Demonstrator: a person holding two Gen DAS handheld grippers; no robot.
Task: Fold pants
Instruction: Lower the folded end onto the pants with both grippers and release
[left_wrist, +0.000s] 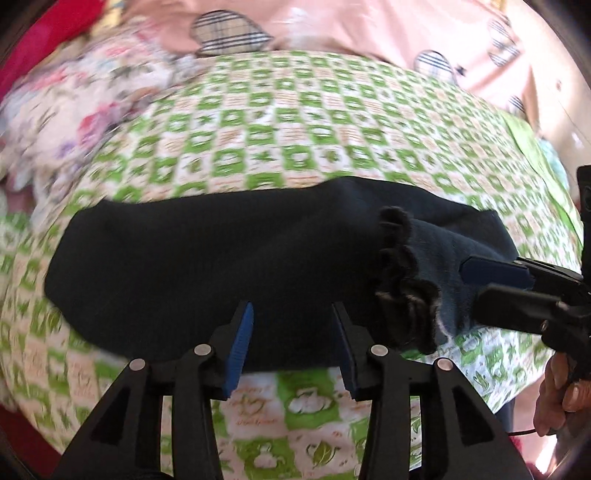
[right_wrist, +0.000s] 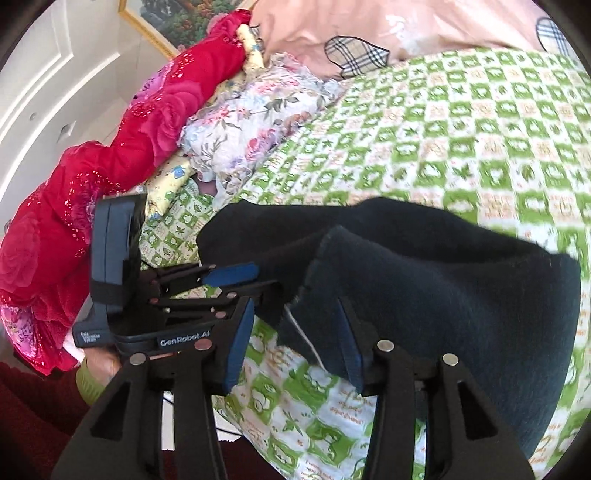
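Dark navy pants (left_wrist: 221, 258) lie folded in a wide band across a green-and-white checked bed sheet (left_wrist: 295, 122). Their gathered waistband (left_wrist: 402, 280) bunches at the right end. My left gripper (left_wrist: 293, 336) is open, its blue pads over the pants' near edge, holding nothing. My right gripper (right_wrist: 295, 343) is open too, its jaws either side of the pants' near edge (right_wrist: 424, 295). It shows in the left wrist view (left_wrist: 502, 280) at the waistband end. The left gripper shows in the right wrist view (right_wrist: 236, 280) beside the pants.
A floral cloth (right_wrist: 251, 122) and a red rose-patterned blanket (right_wrist: 110, 166) are heaped at the far left of the bed. A pink cover with plaid patches (left_wrist: 332, 26) lies at the back. The bed's near edge is just below the grippers.
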